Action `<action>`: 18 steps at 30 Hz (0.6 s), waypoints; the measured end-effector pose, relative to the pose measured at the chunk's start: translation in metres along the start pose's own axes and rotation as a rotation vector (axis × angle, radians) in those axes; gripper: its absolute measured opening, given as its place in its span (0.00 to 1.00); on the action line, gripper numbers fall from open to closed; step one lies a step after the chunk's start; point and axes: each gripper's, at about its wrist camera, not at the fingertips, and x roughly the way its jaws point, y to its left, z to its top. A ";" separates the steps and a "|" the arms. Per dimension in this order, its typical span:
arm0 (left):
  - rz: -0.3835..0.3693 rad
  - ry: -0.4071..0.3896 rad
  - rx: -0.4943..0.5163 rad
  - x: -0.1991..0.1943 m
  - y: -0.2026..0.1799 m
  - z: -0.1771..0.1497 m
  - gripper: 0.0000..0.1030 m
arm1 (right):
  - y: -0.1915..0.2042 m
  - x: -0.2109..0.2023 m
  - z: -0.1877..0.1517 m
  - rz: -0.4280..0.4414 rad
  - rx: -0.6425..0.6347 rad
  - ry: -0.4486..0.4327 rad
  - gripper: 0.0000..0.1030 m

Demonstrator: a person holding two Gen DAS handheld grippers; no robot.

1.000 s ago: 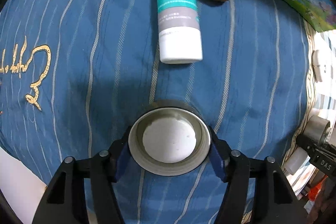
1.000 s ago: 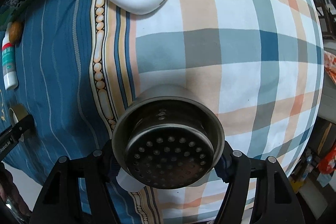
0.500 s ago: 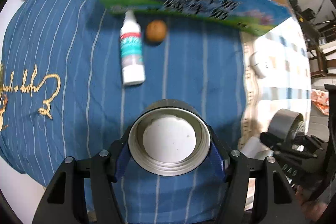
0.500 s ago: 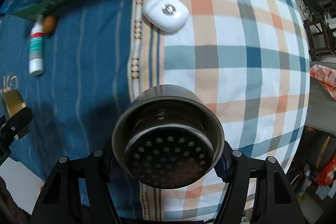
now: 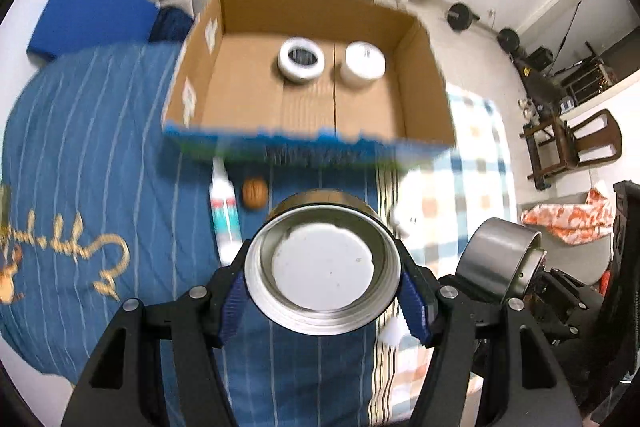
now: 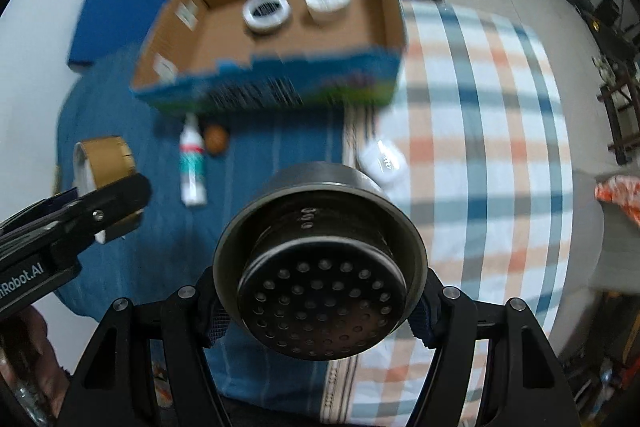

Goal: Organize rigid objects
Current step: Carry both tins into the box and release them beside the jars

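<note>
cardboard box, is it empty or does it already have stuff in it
Not empty. The cardboard box is open-topped, and two white round items, a ring-shaped roll and a lidded tub, sit side by side near its far wall.

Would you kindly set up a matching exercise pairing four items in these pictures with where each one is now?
Things:
1. walnut
2. tape roll
3. metal lid
4. strainer cup

Places:
A. in the right tool
B. inside the cardboard box
C. on the blue cloth beside the white bottle
D. in the left tool

Pairs: 1-C, 2-B, 3-D, 4-A
</note>
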 end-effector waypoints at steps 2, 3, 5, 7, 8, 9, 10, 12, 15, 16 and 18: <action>0.003 -0.016 0.001 0.000 0.006 0.019 0.60 | 0.002 -0.008 0.025 0.017 -0.006 -0.022 0.70; 0.005 -0.023 0.001 0.000 0.008 0.033 0.60 | 0.005 -0.011 0.039 0.022 -0.012 -0.028 0.70; 0.020 -0.030 -0.001 0.004 0.015 0.056 0.60 | 0.008 -0.006 0.064 0.021 -0.014 -0.040 0.70; 0.031 -0.019 -0.008 0.015 0.023 0.081 0.60 | 0.011 0.002 0.093 0.013 -0.016 -0.039 0.70; 0.045 -0.004 -0.011 0.025 0.028 0.098 0.60 | 0.013 0.006 0.105 0.007 -0.018 -0.035 0.70; 0.054 0.007 -0.016 0.034 0.032 0.108 0.60 | 0.012 0.015 0.118 0.000 -0.018 -0.027 0.70; 0.069 0.024 -0.025 0.046 0.038 0.122 0.60 | 0.012 0.026 0.134 -0.016 -0.013 -0.017 0.70; 0.097 0.059 -0.031 0.069 0.045 0.142 0.60 | 0.010 0.046 0.157 -0.043 -0.007 0.007 0.70; 0.162 0.119 -0.034 0.111 0.055 0.171 0.60 | -0.001 0.089 0.191 -0.076 0.024 0.064 0.70; 0.196 0.141 -0.034 0.127 0.058 0.182 0.60 | -0.004 0.099 0.196 -0.080 0.032 0.078 0.70; 0.243 0.178 -0.021 0.154 0.061 0.195 0.60 | -0.009 0.124 0.209 -0.110 0.041 0.115 0.70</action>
